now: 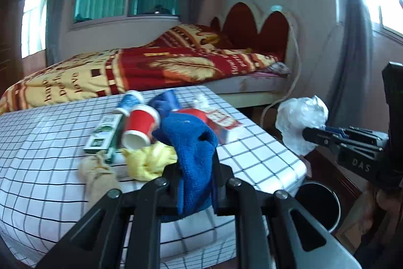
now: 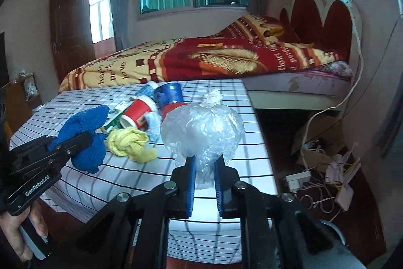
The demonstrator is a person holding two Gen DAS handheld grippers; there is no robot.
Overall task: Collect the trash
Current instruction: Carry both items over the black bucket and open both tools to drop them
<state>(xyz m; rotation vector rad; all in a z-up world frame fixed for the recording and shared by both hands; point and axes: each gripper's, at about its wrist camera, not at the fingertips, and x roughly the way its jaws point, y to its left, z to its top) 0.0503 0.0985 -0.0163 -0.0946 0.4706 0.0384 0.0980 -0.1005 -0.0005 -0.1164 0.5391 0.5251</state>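
My left gripper [image 1: 196,168] is shut on a blue cloth [image 1: 191,143] and holds it just above the checked table [image 1: 264,150]; it also shows in the right wrist view [image 2: 83,140]. My right gripper [image 2: 205,163] is shut on a crumpled clear plastic bag [image 2: 201,132], held off the table's right edge above a black bin [image 1: 318,203]. The bag also shows in the left wrist view [image 1: 299,122]. On the table lie a red paper cup [image 1: 139,127], a blue cup [image 2: 170,92], a yellow cloth [image 2: 131,143], a green box [image 1: 104,132] and a red-white box [image 1: 221,120].
A bed with a red and yellow blanket [image 1: 151,67] stands behind the table. Cables and a power strip [image 2: 297,180] lie on the floor at the right. A tan crumpled piece [image 1: 98,173] lies on the table near my left gripper.
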